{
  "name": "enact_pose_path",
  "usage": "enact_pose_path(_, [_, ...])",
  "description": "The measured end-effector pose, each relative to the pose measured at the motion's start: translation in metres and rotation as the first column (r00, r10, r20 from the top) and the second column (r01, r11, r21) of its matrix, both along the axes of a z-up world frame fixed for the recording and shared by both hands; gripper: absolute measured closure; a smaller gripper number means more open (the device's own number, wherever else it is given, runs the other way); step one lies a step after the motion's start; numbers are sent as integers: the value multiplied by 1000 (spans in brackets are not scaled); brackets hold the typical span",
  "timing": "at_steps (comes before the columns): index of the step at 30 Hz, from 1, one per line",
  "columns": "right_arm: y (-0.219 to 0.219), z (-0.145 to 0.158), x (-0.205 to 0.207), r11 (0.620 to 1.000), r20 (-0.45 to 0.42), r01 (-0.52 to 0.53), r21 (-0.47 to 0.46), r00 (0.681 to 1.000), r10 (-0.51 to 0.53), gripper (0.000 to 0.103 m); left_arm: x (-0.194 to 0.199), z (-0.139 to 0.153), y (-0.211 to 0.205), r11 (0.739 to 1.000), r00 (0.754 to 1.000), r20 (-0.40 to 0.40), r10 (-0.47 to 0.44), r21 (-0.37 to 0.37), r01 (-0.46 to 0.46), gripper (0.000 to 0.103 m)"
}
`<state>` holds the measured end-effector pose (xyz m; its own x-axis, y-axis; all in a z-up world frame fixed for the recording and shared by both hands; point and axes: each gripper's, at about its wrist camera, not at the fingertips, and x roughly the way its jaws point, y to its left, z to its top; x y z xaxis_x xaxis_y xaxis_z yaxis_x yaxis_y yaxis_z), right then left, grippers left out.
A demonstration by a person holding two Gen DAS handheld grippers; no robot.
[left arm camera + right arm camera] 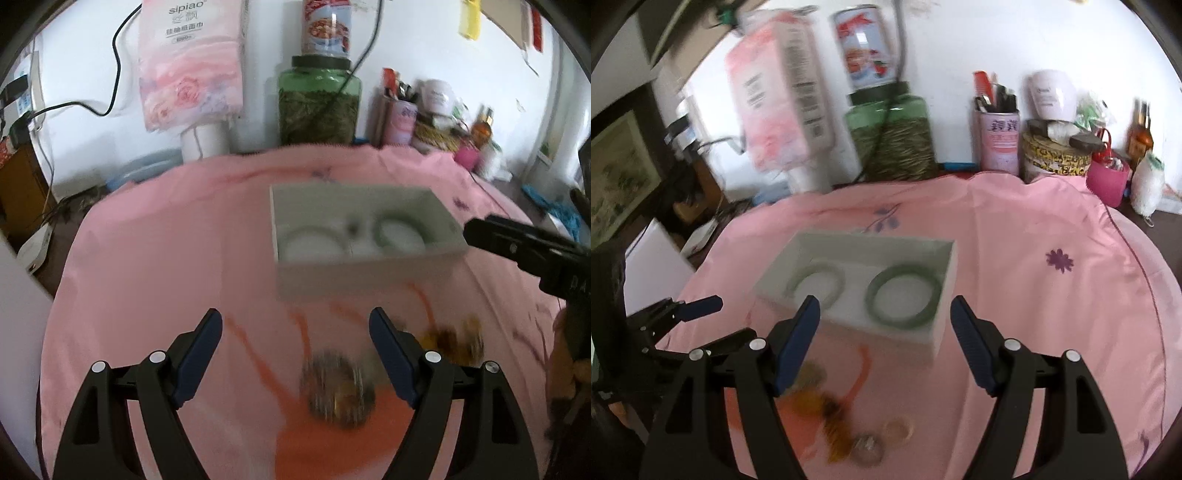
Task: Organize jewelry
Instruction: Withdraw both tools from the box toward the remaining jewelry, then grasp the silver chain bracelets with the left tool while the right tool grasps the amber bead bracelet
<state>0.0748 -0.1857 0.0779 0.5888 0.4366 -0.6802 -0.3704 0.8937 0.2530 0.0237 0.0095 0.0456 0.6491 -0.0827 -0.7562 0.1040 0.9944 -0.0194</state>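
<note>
A white open box (943, 325) (365, 275) sits mid-table on the pink cloth and holds two green bangles, a darker one (904, 300) (400, 230) and a paler one (816, 284) (314, 240). Loose jewelry lies in front of the box: a dark beaded bracelet (338, 391), amber beads (827, 413) (454, 339) and clear rings (882, 439). My left gripper (295, 334) is open and empty, just above the beaded bracelet. My right gripper (885, 319) is open and empty, hovering in front of the box. Both views are motion-blurred.
Along the wall at the back stand a pink tissue pack (190, 62), a green jar (897, 136) with a tin on top, a pink pen can (999, 142), a patterned tin (1056, 158) and a pink basket (1108, 181). The round table's edge (1160, 332) curves at the right.
</note>
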Motion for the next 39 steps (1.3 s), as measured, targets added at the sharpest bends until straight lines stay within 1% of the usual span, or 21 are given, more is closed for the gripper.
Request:
enact_pose_path(4, [16, -7, -35, 997, 17, -53, -55, 998, 54, 33, -34, -13, -5, 999, 999, 13, -33, 4, 33, 22])
enact_pose_path(7, [26, -11, -53, 992, 36, -88, -87, 995, 91, 33, -38, -24, -13, 997, 997, -19, -75, 20, 75, 23])
enact_pose_path(10, [26, -22, -68, 989, 46, -89, -115, 994, 95, 33, -39, -25, -17, 994, 994, 6, -107, 28, 107, 23])
enact_pose_path(12, [27, -26, -67, 988, 33, -96, -123, 994, 101, 33, -38, -27, -18, 992, 993, 11, -117, 38, 117, 27])
enact_pose_path(14, [25, -30, -63, 989, 9, -100, -110, 995, 102, 33, -35, -28, -16, 993, 993, -4, -119, 19, 119, 35])
enact_pose_path(17, [25, -33, -60, 988, -18, -104, -110, 995, 103, 33, -29, -32, -12, 994, 993, -30, -113, -4, 113, 43])
enact_pose_path(21, [23, -36, -57, 990, -41, -105, -94, 994, 102, 33, -25, -34, -11, 991, 989, -58, -134, -34, 132, 44])
enact_pose_path(24, [22, -37, -56, 991, -51, -105, -87, 994, 101, 33, -25, -37, -14, 989, 987, -66, -148, -19, 147, 44])
enact_pose_path(25, [22, -37, -56, 991, -50, -105, -87, 994, 101, 33, -25, -37, -14, 989, 987, -65, -148, -15, 147, 49])
enact_pose_path(27, [21, -36, -56, 991, -47, -105, -88, 994, 102, 33, -26, -36, -14, 988, 986, -59, -156, -10, 155, 65])
enact_pose_path(28, [21, -36, -56, 991, -45, -104, -87, 994, 101, 33, -26, -35, -13, 988, 987, -56, -153, -7, 153, 76])
enact_pose_path(29, [21, -35, -57, 991, -44, -104, -86, 994, 100, 33, -27, -34, -10, 989, 988, -48, -146, -8, 146, 78])
enact_pose_path(32, [21, -35, -56, 991, -43, -104, -83, 994, 101, 33, -29, -25, -1, 990, 991, -21, -131, -50, 130, 81])
enact_pose_path(35, [21, -35, -57, 991, -40, -106, -84, 994, 103, 33, -31, -18, 1, 991, 992, 6, -126, -50, 126, 81])
enact_pose_path(39, [22, -36, -56, 990, -44, -109, -88, 993, 106, 33, -29, -22, -3, 989, 990, -21, -140, -57, 138, 80])
